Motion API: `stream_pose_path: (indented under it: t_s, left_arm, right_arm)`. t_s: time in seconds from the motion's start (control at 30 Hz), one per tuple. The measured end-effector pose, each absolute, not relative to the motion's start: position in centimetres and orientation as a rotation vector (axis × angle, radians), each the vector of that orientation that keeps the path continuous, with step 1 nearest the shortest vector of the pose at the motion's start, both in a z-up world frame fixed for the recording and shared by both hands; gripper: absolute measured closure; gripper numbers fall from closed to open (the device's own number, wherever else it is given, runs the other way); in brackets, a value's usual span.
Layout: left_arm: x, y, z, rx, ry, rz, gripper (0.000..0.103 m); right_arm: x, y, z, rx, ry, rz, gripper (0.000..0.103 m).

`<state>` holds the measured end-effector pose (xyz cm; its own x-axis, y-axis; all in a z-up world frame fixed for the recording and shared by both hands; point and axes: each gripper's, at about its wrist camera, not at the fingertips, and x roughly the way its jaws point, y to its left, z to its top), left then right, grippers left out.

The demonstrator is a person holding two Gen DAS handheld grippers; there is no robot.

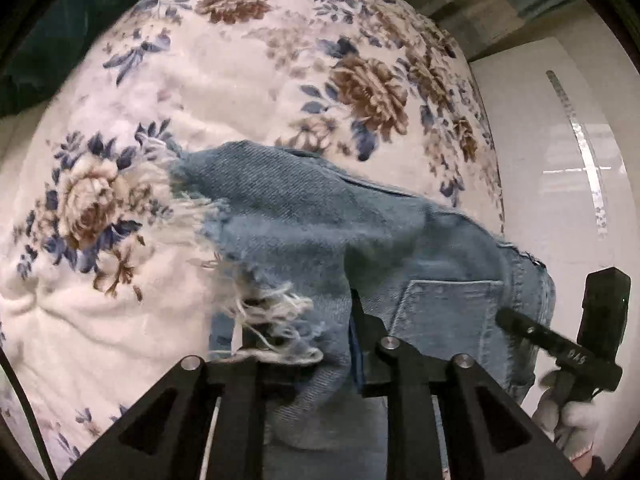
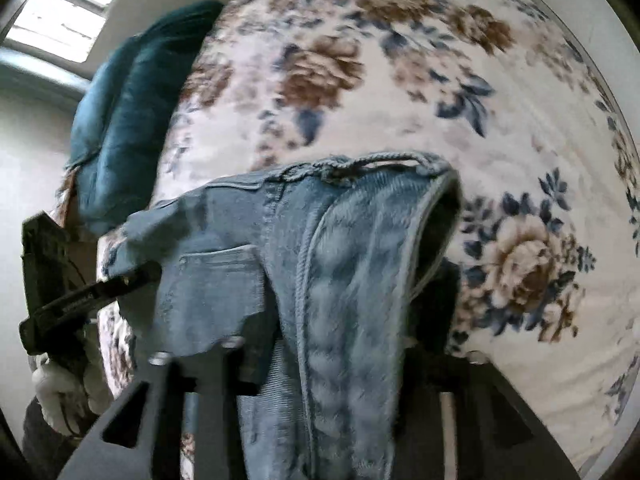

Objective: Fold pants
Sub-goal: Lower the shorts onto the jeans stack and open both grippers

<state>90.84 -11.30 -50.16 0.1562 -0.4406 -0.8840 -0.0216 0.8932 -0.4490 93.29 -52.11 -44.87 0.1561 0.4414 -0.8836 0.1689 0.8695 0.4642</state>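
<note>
Both grippers angled down over the floral blanket [image 1: 248, 80], left gripper [image 1: 304, 344] pinched tight on the frayed hem of the denim pants [image 1: 320, 216], right gripper [image 2: 344, 332] clamped on the waistband end, pants held draped between them above the bed, teal pillow [image 2: 132, 104] behind.

Left gripper [image 1: 304, 344]: matte black fingers, silver screws [image 1: 390, 343]. Right gripper [image 2: 340, 320] likewise black. Both hands white-gloved [image 2: 60, 392].
</note>
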Motion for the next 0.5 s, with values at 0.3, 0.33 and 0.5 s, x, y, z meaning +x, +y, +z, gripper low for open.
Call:
stream_pose_path:
  t_s: [0.3,0.33,0.5]
  left_arm:
    - [85.6,-10.3,-42.4,-0.26,1.239,-0.174,0.044]
    - [84.7,-10.0,-41.7,-0.238,1.211,-0.146,0.027]
    - [80.5,-10.0,-40.1,-0.169,1.203,-0.103,0.014]
  right_arm:
    - [88.0,-50.0,-38.7,0.256,1.342,-0.003,0.005]
    - [86.9,-49.9,-38.6,0.244,1.348,-0.023,0.005]
    - [82.1,-49.9,-41.0,0.246,1.46,-0.096,0.005]
